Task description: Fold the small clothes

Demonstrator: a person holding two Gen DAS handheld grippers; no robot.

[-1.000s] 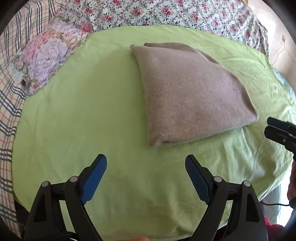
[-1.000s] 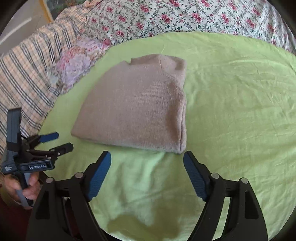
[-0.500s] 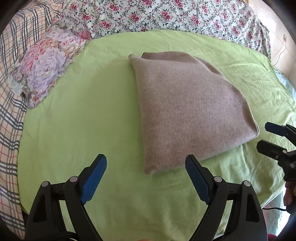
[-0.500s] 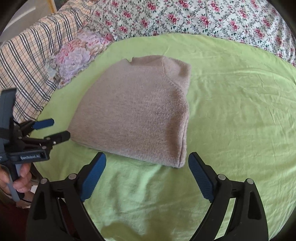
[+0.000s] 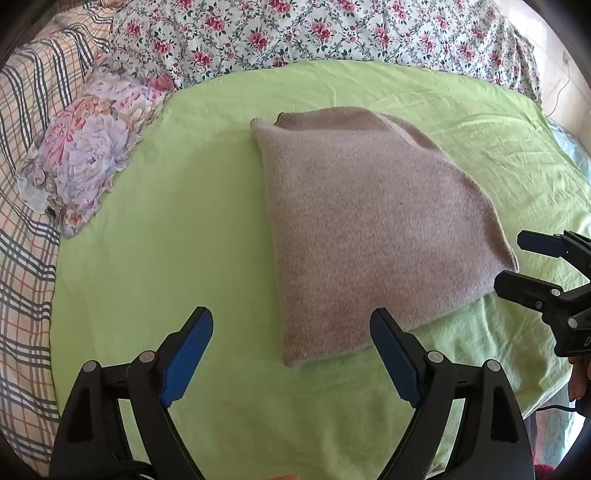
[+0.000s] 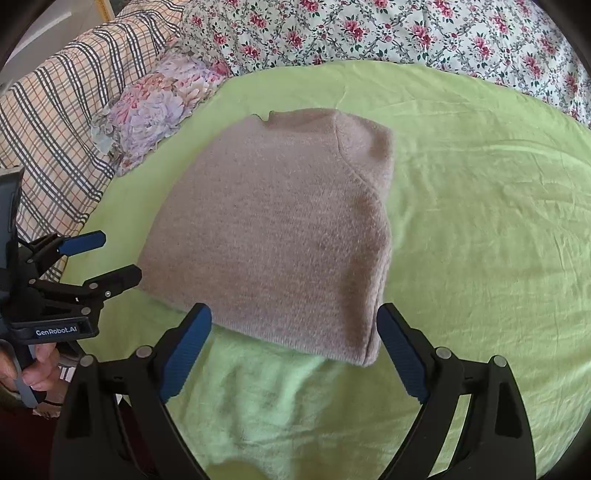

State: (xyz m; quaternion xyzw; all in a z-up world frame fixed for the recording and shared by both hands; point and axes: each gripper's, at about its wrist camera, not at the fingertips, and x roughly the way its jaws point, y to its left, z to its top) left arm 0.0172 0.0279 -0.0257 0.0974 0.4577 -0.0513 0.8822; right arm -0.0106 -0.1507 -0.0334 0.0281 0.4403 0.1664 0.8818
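A tan knitted sweater lies folded on a light green sheet; it also shows in the right wrist view. My left gripper is open and empty, just short of the sweater's near left corner. It shows from the side in the right wrist view. My right gripper is open and empty, its jaws straddling the sweater's near edge by the near right corner. It shows at the right edge of the left wrist view.
A floral pillow lies at the sheet's left edge. A plaid cover lies to the left and a floral bedspread along the back. The green sheet stretches right of the sweater.
Both grippers have moved forward toward the sweater's near edge. Both stayed open. The sweater has not moved.
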